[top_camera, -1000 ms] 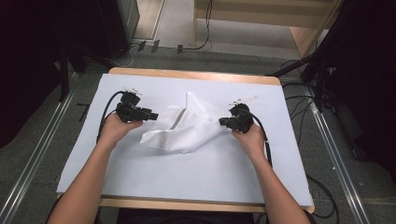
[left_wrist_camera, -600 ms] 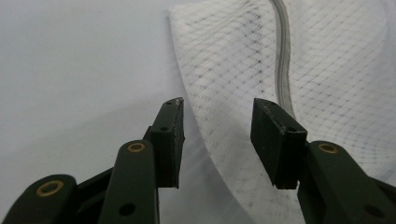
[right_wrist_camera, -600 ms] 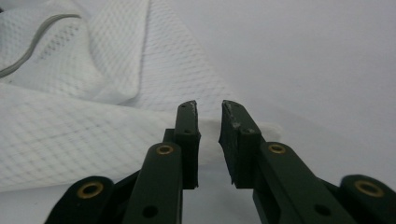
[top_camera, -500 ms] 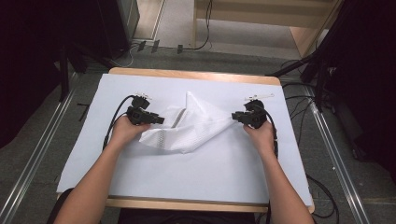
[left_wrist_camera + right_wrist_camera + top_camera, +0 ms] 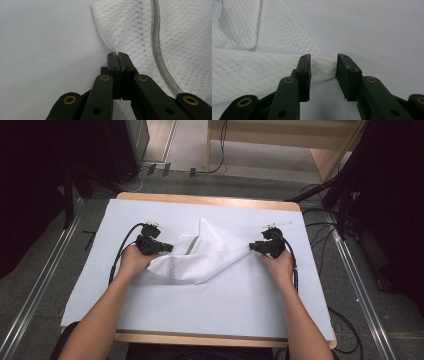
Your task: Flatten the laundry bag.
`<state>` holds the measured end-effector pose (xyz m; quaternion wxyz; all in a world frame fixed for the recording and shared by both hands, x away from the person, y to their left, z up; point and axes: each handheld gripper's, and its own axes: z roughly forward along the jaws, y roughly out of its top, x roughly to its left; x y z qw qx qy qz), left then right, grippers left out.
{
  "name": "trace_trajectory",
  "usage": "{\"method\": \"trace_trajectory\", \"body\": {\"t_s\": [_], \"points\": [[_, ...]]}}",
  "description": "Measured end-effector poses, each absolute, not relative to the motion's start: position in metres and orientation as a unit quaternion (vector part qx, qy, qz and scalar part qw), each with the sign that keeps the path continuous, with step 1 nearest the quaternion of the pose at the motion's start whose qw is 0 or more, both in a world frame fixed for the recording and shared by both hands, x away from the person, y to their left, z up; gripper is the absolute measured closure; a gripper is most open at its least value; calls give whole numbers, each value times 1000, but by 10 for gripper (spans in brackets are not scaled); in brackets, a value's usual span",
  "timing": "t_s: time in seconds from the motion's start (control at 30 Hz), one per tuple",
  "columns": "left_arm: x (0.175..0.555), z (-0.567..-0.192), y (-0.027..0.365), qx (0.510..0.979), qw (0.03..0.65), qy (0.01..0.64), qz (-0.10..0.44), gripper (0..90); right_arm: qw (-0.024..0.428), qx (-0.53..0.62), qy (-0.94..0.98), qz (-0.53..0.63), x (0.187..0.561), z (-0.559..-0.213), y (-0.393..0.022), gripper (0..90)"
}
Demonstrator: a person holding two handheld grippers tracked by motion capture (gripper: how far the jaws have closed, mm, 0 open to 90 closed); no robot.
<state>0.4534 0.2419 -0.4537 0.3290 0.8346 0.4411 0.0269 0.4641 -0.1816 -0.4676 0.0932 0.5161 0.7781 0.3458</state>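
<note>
Table cover: white sheet [image 5: 210, 310] lay beneath both tongs.
Cloth: white quilted fabric with grey zip [image 5: 200, 257] sagged between them; seemed light, limp, best taken at corners.
Left gripper [image 5: 117, 55]: clamped tight on one corner.
Right gripper [image 5: 323, 65]: jaws just opening, corner between, unpressed.

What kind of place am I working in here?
Probably a lab or recording workshop, not a home: a wooden table under a white sheet, metal floor rails, and loose cables on grey flooring.
</note>
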Motion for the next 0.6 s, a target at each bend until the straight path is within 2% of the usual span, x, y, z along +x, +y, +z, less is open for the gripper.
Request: {"method": "trace_trajectory", "body": {"t_s": [0.17,0.23,0.6], "points": [[453,-451,244,832,335,441,29,900,105,503,791,333,462,-467,-176,857],[453,-447,247,829,341,443,29,900,101,502,793,331,462,-467,-176,900],[444,-427,267,808,371,454,50,900,108,519,777,341,462,-461,-192,900]]}}
